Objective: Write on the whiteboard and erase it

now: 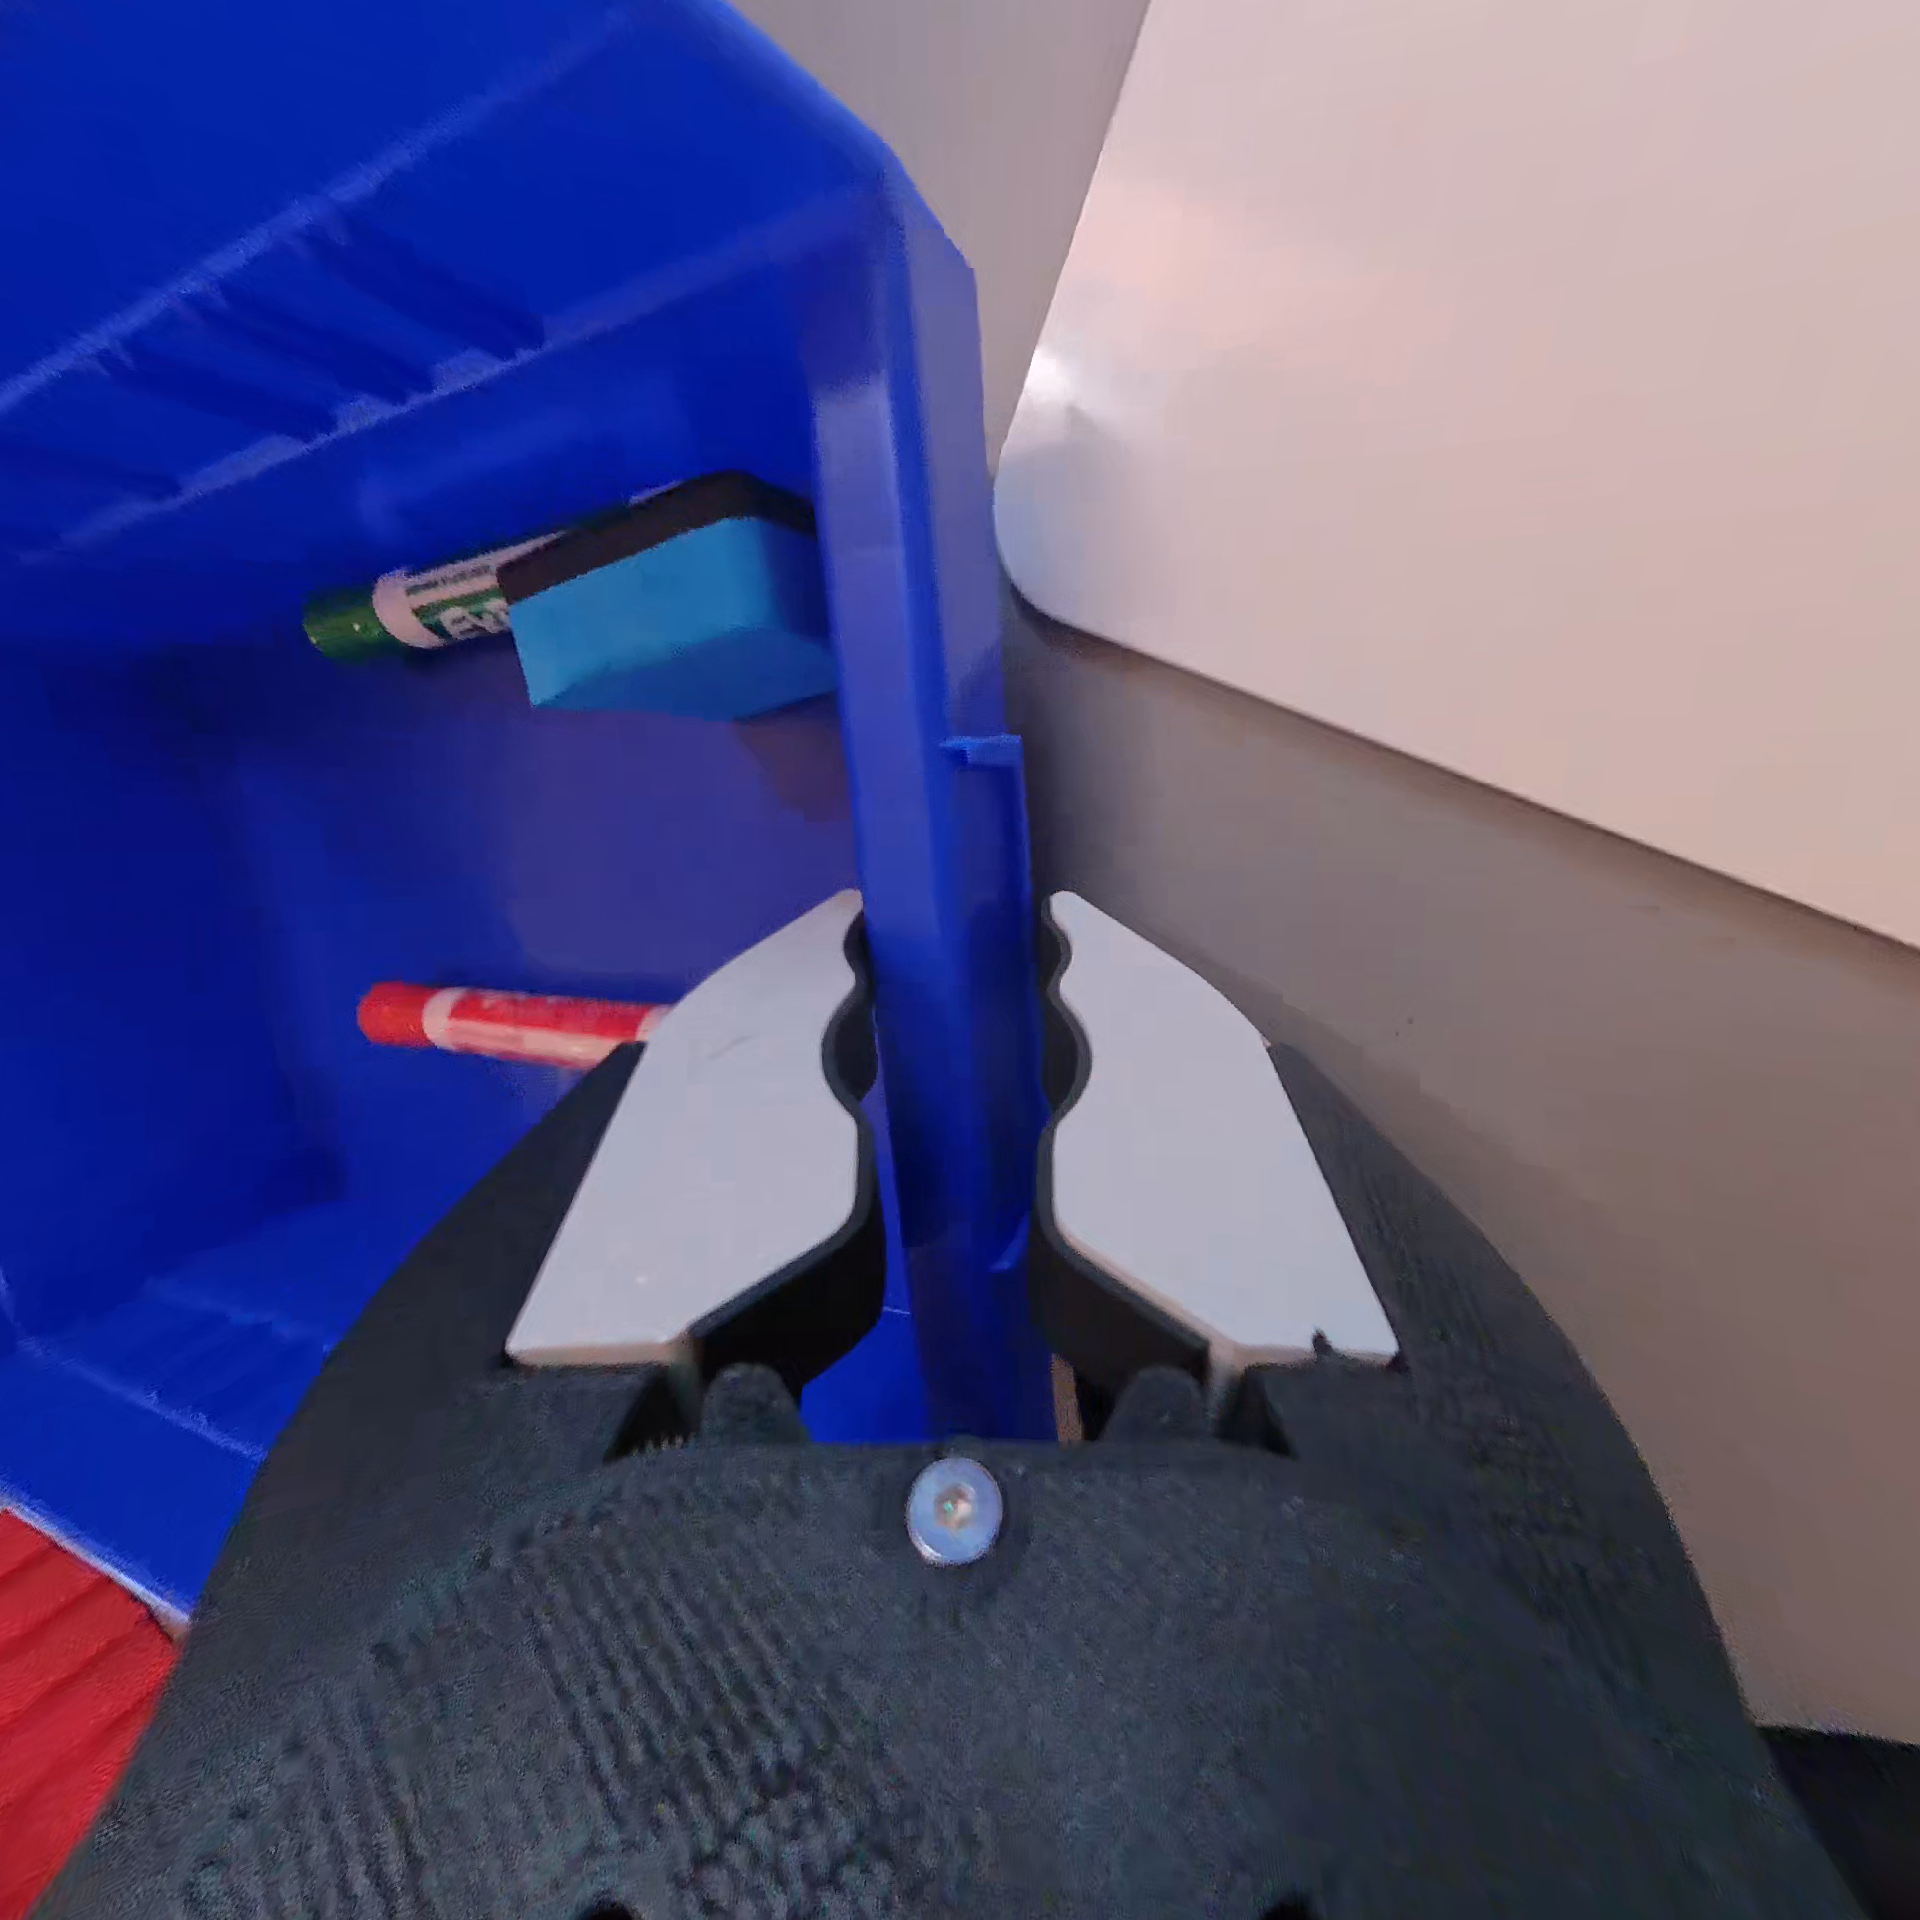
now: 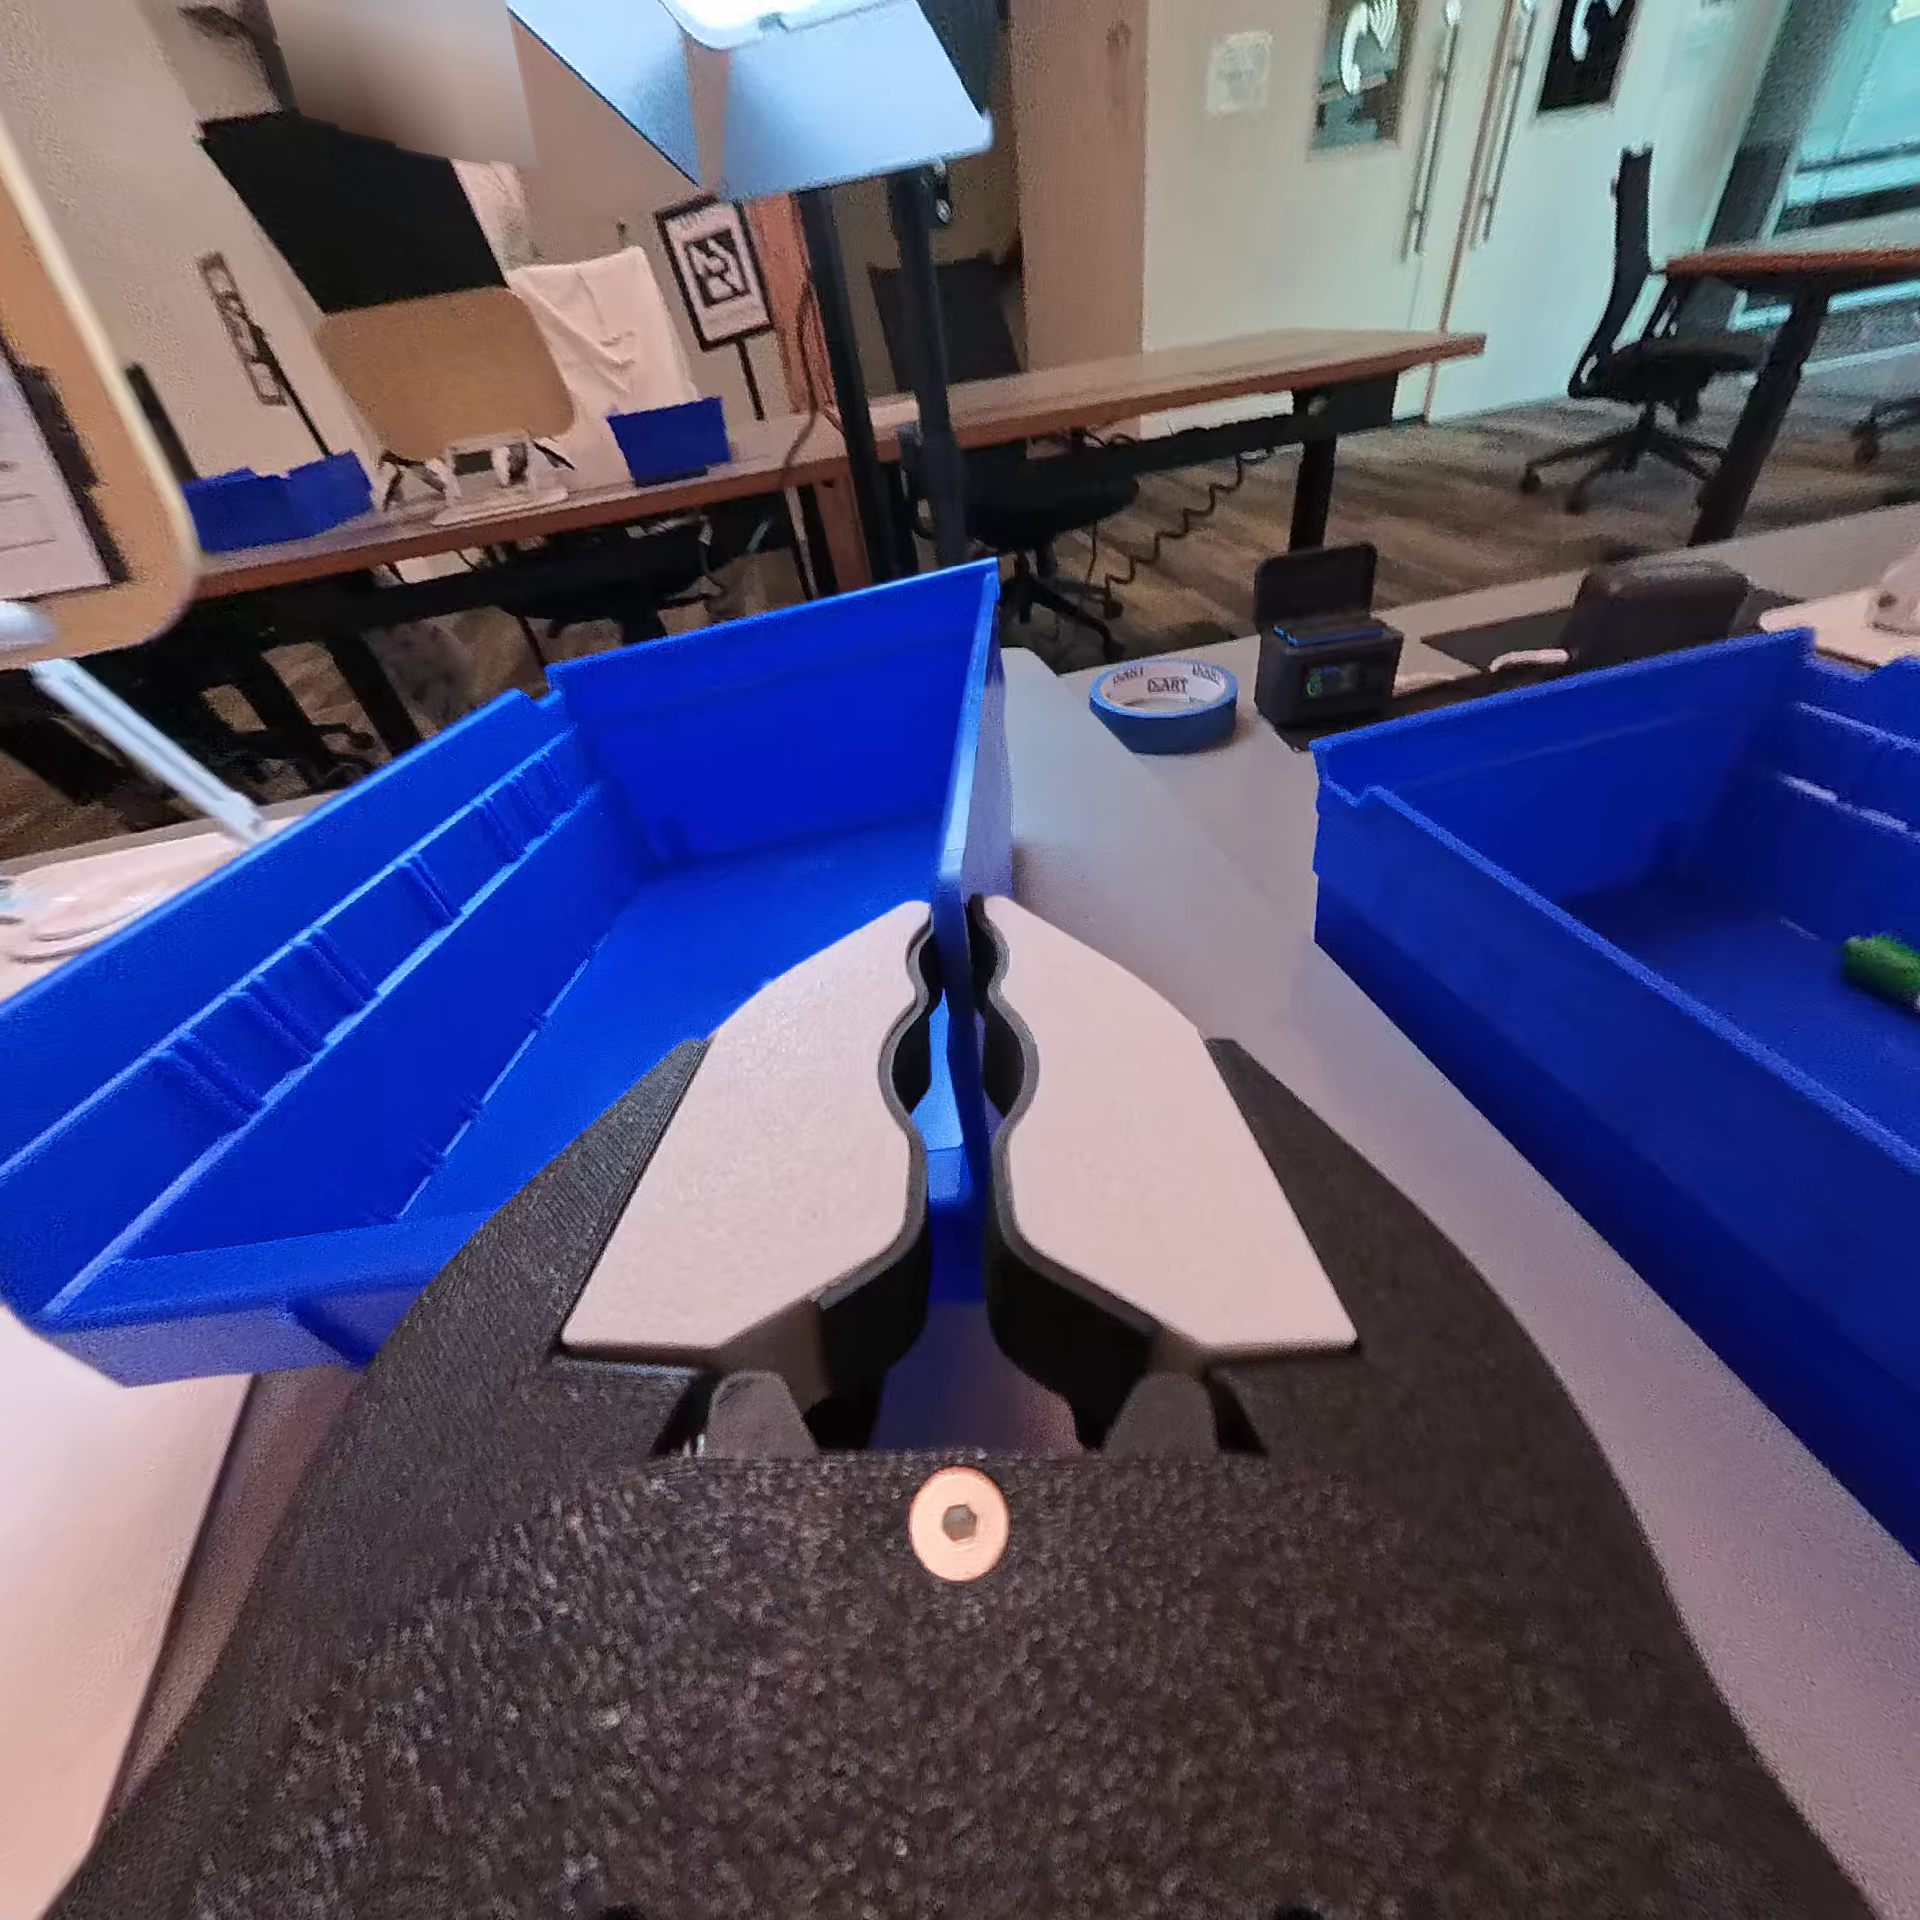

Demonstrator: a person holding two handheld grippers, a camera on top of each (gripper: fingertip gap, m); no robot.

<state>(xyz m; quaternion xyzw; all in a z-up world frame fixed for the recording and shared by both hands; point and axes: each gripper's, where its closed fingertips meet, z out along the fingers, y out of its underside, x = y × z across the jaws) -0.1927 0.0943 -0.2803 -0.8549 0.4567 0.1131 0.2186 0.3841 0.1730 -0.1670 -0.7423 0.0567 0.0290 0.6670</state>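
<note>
Clamped in the left gripper (image 1: 956, 1039) is the thin side wall of a blue plastic bin (image 1: 894, 623), the jaws narrowed onto it; just ahead and left of those fingers, inside the bin, lie a blue foam eraser (image 1: 675, 634) with a black felt face, a green-capped marker (image 1: 416, 613) partly behind it, and nearer, a red-capped marker (image 1: 499, 1023) close beside the left finger; ahead to the right a glossy whiteboard (image 1: 1507, 468) with a rounded corner lies on the grey worktop (image 1: 1455, 1091), its visible part unmarked; the right gripper (image 2: 961, 1039) likewise pinches the wall of a ribbed blue bin (image 2: 779, 748), which looks empty and tilted off the worktop; whether the two grippers share one bin I cannot tell; judging by this, writing and erasing both remain, with markers and eraser not yet picked up.
</note>
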